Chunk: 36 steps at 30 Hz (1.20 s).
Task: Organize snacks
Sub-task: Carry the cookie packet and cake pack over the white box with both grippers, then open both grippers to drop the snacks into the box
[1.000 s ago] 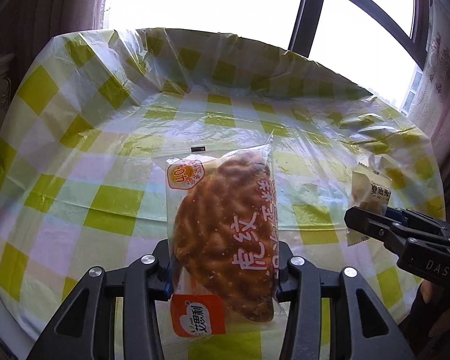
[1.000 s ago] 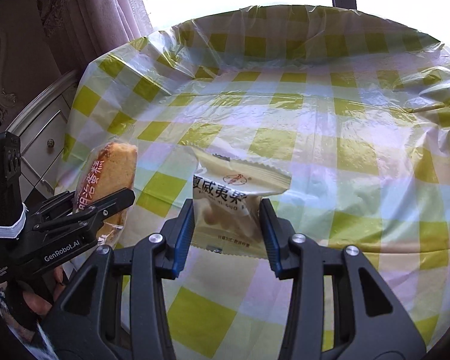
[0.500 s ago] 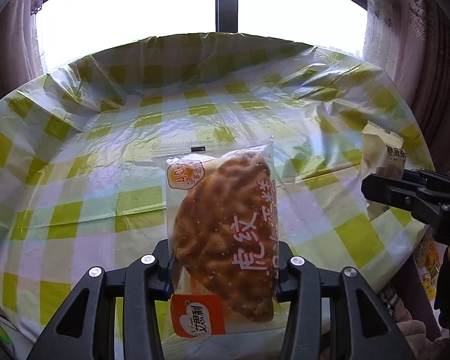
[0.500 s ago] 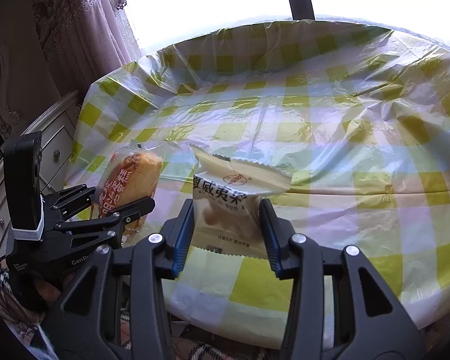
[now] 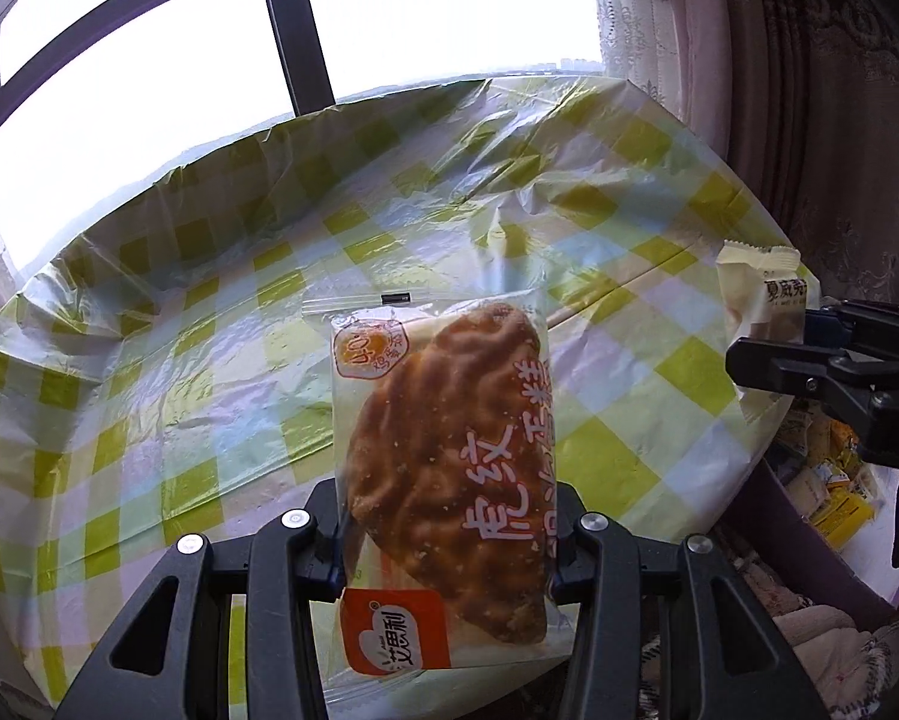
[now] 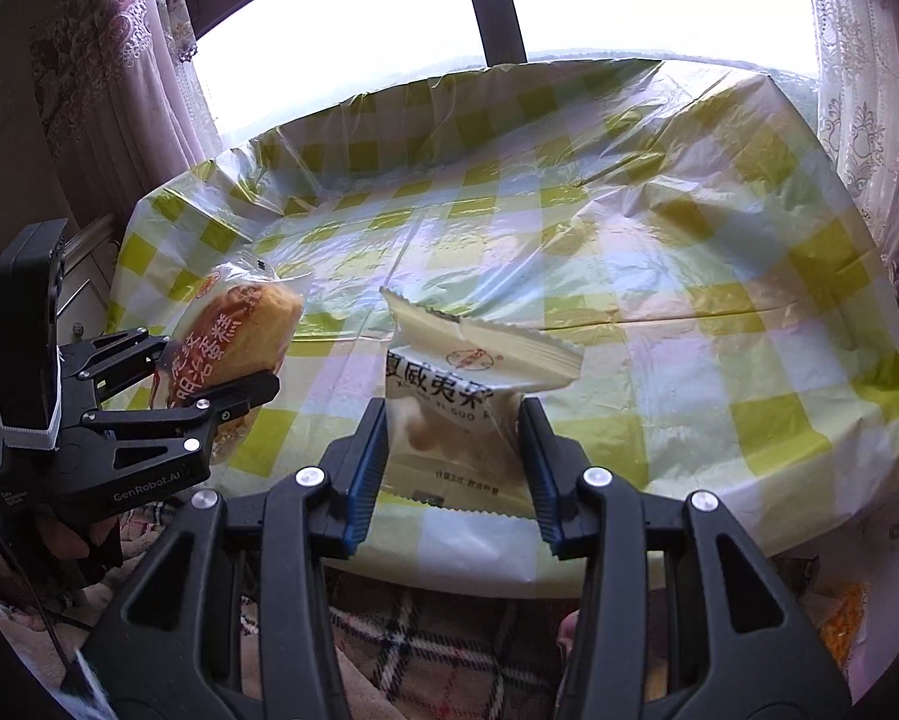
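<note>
The left gripper (image 5: 446, 531) is clamped on a clear-wrapped cake (image 5: 443, 468), its jaws pressing the packet's two long sides near the lower half. The brown, ridged cake stands upright between the fingers, with red lettering down one side and an orange label at the bottom corner. In the right wrist view the same gripper (image 6: 209, 381) shows at the left, holding the cake (image 6: 233, 342) tilted above the table's near left corner.

The right gripper (image 6: 452, 468) is closed partway on a cream packet (image 6: 449, 414), blue pads pressing both sides of its lower part. The packet's crimped top edge fans out above the jaws, with dark characters printed across the front. From the left wrist view this gripper (image 5: 767, 342) comes in at the right edge with the packet (image 5: 761, 294) sticking up from it.

Both snacks are held off the surface, over the near edge of a table (image 6: 659, 276) covered in a glossy green-and-white checked cloth. Beyond it is a bright window (image 6: 389, 18) with dark frames, and curtains (image 6: 107, 60) hang on both sides. Below the table edge lies a plaid fabric (image 6: 437, 648). More snack packets (image 5: 827, 480) lie low at the right in the left wrist view.
</note>
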{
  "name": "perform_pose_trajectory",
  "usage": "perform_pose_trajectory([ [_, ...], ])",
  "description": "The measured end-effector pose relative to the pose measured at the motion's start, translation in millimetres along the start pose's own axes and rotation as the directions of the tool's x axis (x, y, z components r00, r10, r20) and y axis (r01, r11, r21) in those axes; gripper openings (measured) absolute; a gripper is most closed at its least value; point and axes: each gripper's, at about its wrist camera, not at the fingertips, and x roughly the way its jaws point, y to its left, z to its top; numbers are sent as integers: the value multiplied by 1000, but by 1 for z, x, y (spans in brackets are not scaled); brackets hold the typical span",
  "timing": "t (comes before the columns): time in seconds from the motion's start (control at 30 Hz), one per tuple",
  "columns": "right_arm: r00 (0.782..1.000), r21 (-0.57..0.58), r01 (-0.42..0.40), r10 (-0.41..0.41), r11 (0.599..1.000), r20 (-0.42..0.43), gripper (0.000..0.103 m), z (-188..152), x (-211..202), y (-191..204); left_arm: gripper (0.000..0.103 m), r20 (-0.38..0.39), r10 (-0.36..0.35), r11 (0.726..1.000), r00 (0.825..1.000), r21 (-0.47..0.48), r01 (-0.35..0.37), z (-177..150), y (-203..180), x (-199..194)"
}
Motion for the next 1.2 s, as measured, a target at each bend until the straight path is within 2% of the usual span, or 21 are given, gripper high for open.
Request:
perform_pose_trajectory([
  [0.2,996,55,91,-92,994,20,47,-14,-35,-37,46,-15,-110,988,994,111,111,24,-52,1],
  [0.4,979,107,199,-202,974,20,47,-29,-75,-75,46,-65,-239,948,969,202,247,48,-118,5],
  [0.53,956,118,290,-293,950,12,47,-40,-104,-96,46,-117,-334,907,935,231,352,61,-165,8],
  [0.67,929,133,367,-371,921,-1,47,-51,-130,-118,46,-143,-387,879,911,243,411,66,-205,10],
  [0.8,908,158,417,-417,895,-40,48,-63,-145,-139,47,-140,-440,860,887,220,461,61,-227,9],
  [0.87,902,173,431,-430,885,-48,51,-66,-147,-146,50,-119,-500,836,858,195,514,58,-227,6],
  [0.9,896,186,442,-442,877,-44,53,-67,-148,-149,57,-117,-530,818,840,191,543,57,-226,2],
  [0.93,892,199,449,-450,871,-43,63,-68,-149,-152,62,-112,-553,803,826,192,564,59,-225,-2],
  [0.97,889,209,454,-456,866,-40,76,-68,-149,-155,70,-95,-562,798,822,198,569,62,-223,-8],
  [1.0,884,214,462,-466,861,-34,81,-68,-151,-156,73,-49,-563,801,825,214,559,66,-219,-19],
  [1.07,878,209,472,-479,856,-23,83,-64,-153,-155,77,74,-565,809,822,248,533,75,-207,-46],
  [1.1,875,202,477,-484,855,-19,85,-61,-154,-153,86,128,-563,814,817,259,520,79,-200,-60],
  [1.13,870,194,486,-493,852,-9,86,-58,-156,-150,89,188,-557,822,809,265,504,83,-194,-74],
  [1.2,851,177,509,-523,842,39,93,-50,-164,-141,103,309,-540,839,783,268,473,90,-179,-101],
])
